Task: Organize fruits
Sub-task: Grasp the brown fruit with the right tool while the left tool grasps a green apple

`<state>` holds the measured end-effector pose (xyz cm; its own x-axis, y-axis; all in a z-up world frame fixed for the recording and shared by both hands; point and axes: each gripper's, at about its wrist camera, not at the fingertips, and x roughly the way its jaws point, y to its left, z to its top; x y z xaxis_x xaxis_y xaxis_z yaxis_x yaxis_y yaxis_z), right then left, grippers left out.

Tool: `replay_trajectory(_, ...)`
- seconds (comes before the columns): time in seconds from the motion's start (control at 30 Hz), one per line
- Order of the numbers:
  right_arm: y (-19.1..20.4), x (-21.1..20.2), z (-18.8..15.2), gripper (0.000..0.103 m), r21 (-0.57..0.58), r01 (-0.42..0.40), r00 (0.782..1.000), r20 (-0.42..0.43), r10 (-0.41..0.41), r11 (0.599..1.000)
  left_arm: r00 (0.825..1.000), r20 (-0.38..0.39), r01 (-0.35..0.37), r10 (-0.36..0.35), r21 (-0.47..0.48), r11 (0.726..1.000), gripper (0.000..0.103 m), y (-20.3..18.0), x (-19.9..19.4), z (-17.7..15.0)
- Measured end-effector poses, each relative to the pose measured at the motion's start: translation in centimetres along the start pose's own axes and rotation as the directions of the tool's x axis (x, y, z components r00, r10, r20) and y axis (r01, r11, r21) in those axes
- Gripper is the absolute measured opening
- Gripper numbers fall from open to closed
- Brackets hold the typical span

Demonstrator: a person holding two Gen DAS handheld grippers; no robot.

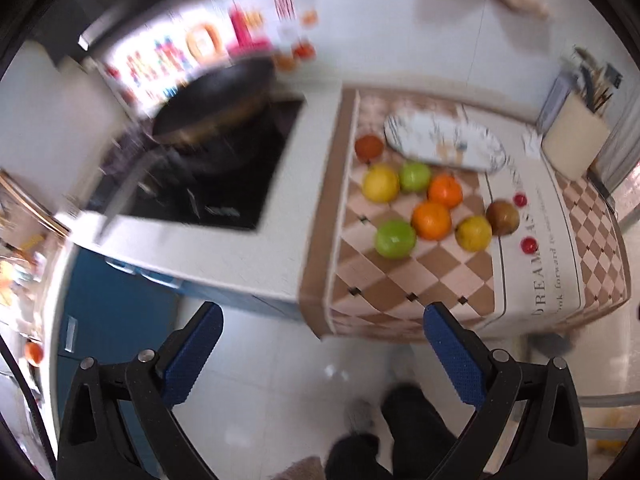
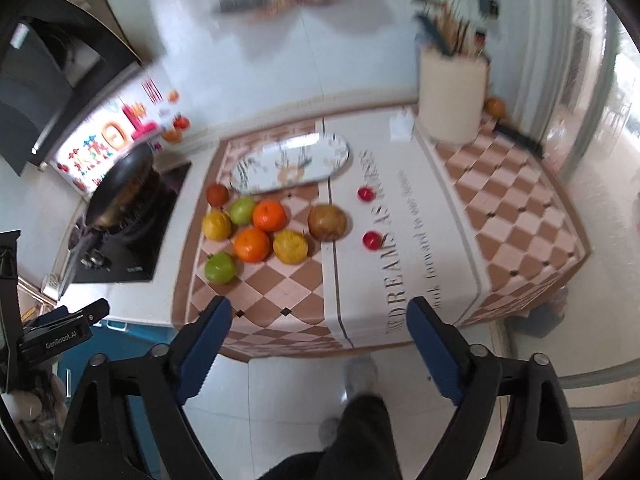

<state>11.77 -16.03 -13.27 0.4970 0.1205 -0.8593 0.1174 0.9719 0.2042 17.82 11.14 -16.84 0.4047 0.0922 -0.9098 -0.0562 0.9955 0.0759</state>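
Note:
Several fruits lie in a cluster on a checked cloth [image 2: 500,216]: two oranges [image 2: 251,244], two green apples [image 2: 219,267], two yellow fruits [image 2: 290,246], a brown fruit [image 2: 327,222], a dark red fruit [image 2: 217,195] and two small red fruits [image 2: 371,240]. An oval patterned plate [image 2: 292,163] sits empty behind them. In the left wrist view the cluster [image 1: 431,220] and plate [image 1: 444,145] lie ahead to the right. My left gripper [image 1: 322,350] and right gripper [image 2: 320,344] are both open and empty, held in front of the counter above the floor.
A black wok [image 1: 216,100] sits on a hob [image 1: 224,168] left of the cloth. A cream utensil holder [image 2: 452,96] stands at the back right. Blue cabinets [image 1: 116,312] are below the counter. A person's dark-clothed legs [image 2: 360,436] stand on the white floor.

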Motion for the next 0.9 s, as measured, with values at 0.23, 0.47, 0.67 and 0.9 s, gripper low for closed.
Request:
replay_trajectory(0.23, -0.9, 11.3, 4.4, 0.090, 0.008, -0.041, 0.986, -0.160, 0.042, 0.999, 0.987, -0.156, 0.034, -0.028, 0.034, 0.999, 0.093, -2.4, 9.3, 4.3)
replay_trajectory(0.47, -1.8, 21.0, 8.8, 0.090, 0.001, -0.051, 0.949, -0.313, 0.049, 0.999, 0.957, -0.290, 0.069, 0.030, 0.324, 0.943, 0.093, -8.0, 17.0, 7.4)
replay_trajectory(0.67, -2.1, 26.7, 10.7, 0.090, 0.027, -0.062, 0.914, -0.400, 0.067, 0.998, 0.936, -0.339, 0.090, 0.098, 0.496, 0.864, 0.093, -10.7, 21.4, 7.7)
replay_trajectory(0.9, -1.7, 31.1, 11.6, 0.090, 0.048, -0.062, 0.879, -0.471, 0.077, 0.997, 0.921, -0.377, 0.150, 0.093, 0.566, 0.811, 0.067, -12.6, 23.9, 7.6)
